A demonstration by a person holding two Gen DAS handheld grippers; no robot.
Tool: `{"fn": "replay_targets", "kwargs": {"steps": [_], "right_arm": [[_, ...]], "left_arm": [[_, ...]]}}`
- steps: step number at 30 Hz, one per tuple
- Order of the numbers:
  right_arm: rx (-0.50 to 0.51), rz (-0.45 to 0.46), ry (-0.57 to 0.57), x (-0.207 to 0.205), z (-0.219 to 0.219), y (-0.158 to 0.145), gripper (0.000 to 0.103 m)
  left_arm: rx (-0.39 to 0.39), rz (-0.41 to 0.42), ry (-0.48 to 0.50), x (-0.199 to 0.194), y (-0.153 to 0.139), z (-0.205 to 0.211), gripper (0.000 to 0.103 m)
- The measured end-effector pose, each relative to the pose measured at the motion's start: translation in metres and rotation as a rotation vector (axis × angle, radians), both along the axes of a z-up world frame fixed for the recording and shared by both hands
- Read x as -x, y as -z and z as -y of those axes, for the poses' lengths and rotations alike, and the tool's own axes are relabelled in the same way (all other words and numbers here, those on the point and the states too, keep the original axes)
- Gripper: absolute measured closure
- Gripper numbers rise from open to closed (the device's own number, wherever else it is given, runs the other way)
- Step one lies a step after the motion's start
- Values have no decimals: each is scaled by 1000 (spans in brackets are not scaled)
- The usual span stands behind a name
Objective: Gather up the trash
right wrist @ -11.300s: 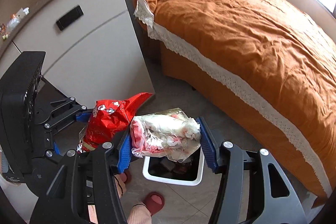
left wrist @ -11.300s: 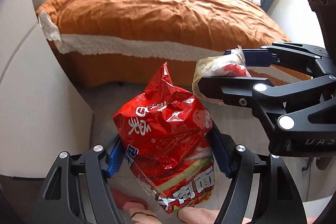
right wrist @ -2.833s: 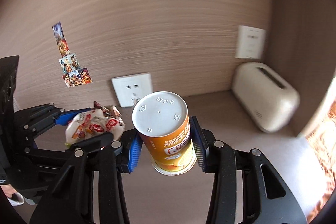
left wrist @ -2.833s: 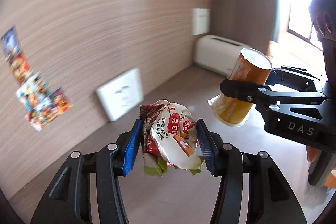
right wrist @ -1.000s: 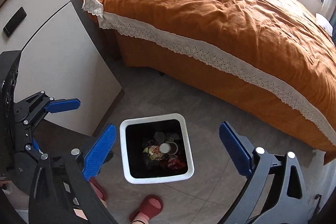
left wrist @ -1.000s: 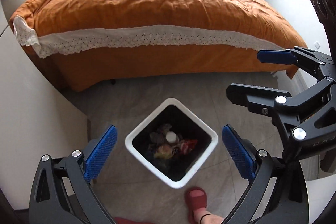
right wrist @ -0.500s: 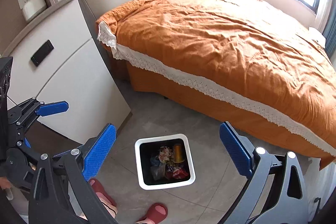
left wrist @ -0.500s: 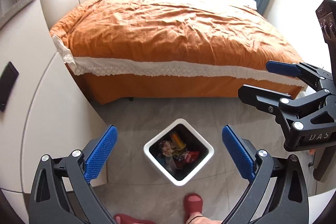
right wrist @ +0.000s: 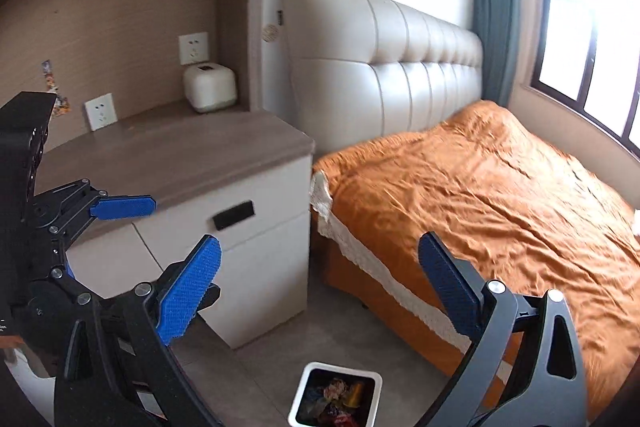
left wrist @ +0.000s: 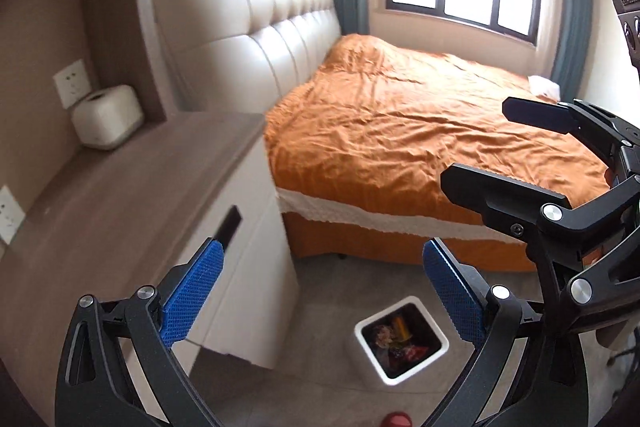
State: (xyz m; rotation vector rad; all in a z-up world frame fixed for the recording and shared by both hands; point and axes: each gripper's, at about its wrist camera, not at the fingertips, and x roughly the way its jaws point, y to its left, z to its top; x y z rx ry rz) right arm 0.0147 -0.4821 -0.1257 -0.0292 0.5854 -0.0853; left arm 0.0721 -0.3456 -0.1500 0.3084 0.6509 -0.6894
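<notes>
Both claws agape above bin (left wrist: pixel 400 341)

From my left wrist feed, the wrappers in the white bin (left wrist: pixel 400 341) are too small and soft to tell apart, and a red slipper (left wrist: pixel 397 420) is cut off by the bottom edge. On my right wrist feed the bin (right wrist: pixel 336 398) is clipped by the bottom edge, and the stickers (right wrist: pixel 54 87) on the wall are too blurred to read.
</notes>
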Motion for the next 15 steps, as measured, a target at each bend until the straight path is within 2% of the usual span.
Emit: {"fn": "replay_targets", "kwargs": {"steps": [3, 8, 11, 15], "right_arm": [[-7, 21, -98, -13, -28, -28, 5], [-10, 134, -173, -19, -87, -73, 5], [-7, 186, -213, -20, -119, -91, 5], [3, 201, -269, -29, -170, -102, 5]], "left_arm": [[37, 44, -80, 1, -34, -36, 5], [25, 146, -222, 6, -79, -98, 5], [56, 149, -291, 6, -96, -141, 5], [89, 147, -374, 13, -108, -202, 5]]}}
